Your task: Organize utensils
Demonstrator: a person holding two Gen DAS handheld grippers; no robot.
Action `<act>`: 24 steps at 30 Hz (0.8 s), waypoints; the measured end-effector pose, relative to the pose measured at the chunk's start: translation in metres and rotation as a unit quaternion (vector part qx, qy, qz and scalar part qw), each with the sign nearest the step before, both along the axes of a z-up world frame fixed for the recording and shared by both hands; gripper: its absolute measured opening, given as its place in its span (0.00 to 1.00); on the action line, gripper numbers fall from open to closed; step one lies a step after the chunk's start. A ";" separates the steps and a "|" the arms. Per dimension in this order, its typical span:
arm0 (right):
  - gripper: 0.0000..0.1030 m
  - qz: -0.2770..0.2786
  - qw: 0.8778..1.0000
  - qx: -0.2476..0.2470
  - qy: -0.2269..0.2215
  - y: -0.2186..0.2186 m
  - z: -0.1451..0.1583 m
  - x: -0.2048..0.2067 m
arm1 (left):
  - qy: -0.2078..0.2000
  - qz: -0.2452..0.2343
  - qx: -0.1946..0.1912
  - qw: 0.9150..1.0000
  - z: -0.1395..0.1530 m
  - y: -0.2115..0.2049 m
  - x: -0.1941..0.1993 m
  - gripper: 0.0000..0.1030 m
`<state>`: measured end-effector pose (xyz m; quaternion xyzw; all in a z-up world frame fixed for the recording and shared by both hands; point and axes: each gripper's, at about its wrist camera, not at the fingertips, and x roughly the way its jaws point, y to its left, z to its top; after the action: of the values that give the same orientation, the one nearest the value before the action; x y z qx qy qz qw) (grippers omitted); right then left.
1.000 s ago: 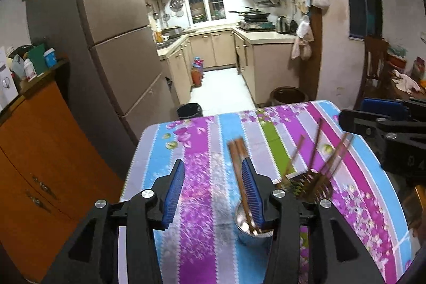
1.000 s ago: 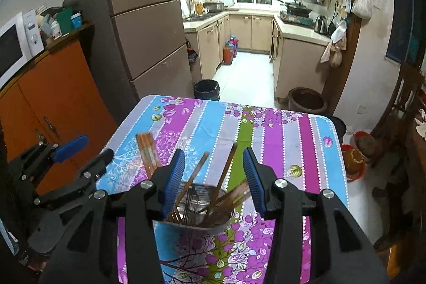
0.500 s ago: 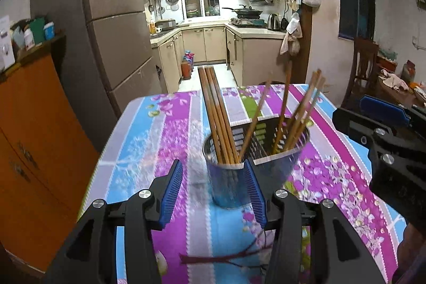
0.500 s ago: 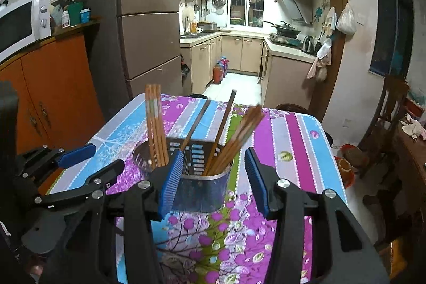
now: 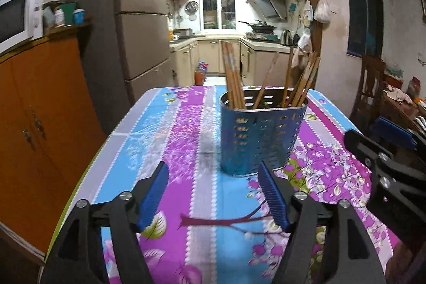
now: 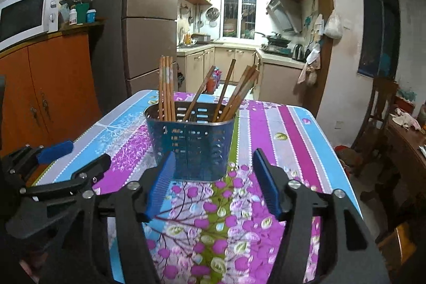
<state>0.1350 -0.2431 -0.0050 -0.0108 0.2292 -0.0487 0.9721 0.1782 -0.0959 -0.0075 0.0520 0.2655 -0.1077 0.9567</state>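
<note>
Metal utensil holder [image 5: 262, 135] upright, beyond both grippers' empty jaws

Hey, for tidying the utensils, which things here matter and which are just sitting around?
For the job:
chopsticks
holder
left tongs, open
right tongs, open

Just around:
tablecloth
microwave
fridge
chair
kettle

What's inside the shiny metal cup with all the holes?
Wooden chopsticks stand in the metal holder: a tight bunch upright at its left side, more leaning right. Their lower ends are hidden by the wall, so the bottom of the holder cannot be seen.
</note>
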 end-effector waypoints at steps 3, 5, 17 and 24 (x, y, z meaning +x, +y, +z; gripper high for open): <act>0.64 -0.011 1.000 -0.011 -0.014 0.007 -0.009 -0.019 | -0.015 0.020 0.007 1.000 -0.008 0.010 -0.018 0.72; 0.68 -0.018 1.000 -0.016 -0.020 0.012 -0.014 -0.029 | -0.027 0.030 0.010 0.999 -0.013 0.014 -0.031 0.74; 0.79 -0.062 0.996 -0.037 -0.054 0.018 -0.044 -0.098 | -0.069 0.071 0.005 0.995 -0.023 0.044 -0.103 0.82; 0.94 -0.071 0.994 -0.044 -0.067 0.016 -0.048 -0.136 | -0.068 0.066 -0.020 0.995 -0.028 0.047 -0.136 0.83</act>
<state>-0.0006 -0.2270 -0.0528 -0.0342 0.1615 -0.1279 0.9779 0.0421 -0.0485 -0.0352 0.0221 0.2008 -0.0459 0.9783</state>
